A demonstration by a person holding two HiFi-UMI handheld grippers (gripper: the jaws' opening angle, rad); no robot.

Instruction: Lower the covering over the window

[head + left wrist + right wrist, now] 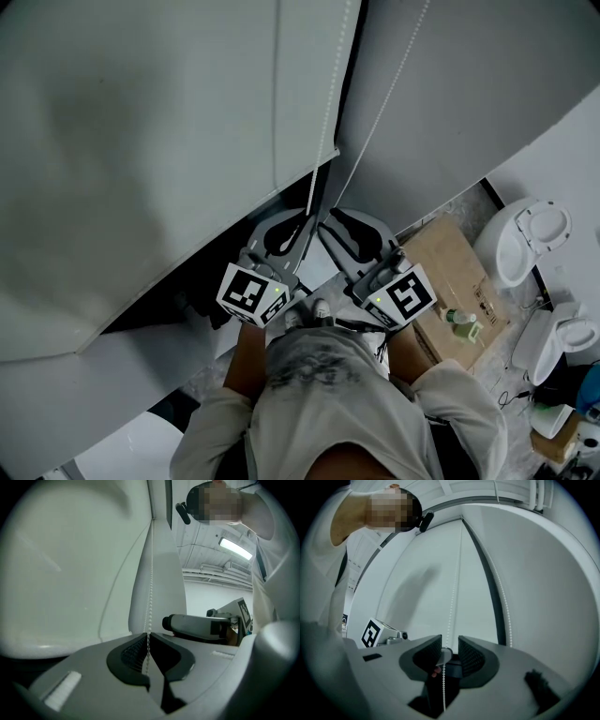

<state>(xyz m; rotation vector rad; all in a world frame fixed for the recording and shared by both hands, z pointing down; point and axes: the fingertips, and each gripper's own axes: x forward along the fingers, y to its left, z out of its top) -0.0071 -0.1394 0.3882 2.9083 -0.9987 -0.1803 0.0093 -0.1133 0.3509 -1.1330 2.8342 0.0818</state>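
Your left tongs (148, 638) are clenched on the bead chain (151, 592). In the left gripper view their black pads stand all but together, with the chain pinched in the narrow slit between them and running straight up from there.

Your right tongs (449, 641) are released. Their pads stand well apart, and a strand of the chain hangs through the gap without either pad pressing on it. A small pale piece (444, 655) sits on the chain just inside that gap; what it is cannot be made out. A second strand (504, 616) hangs to the right of that one.

In the head view both tongs meet at the chain's lower end, the left just left of it and the right just right of it, their tips close together.

The blind (141, 141) hangs left of the chain as a broad pale sheet, with a dark strip below its lower edge. Another pale panel (469, 84) lies right of the chain. A cardboard box (448, 267) sits lower, to the right of the chain.
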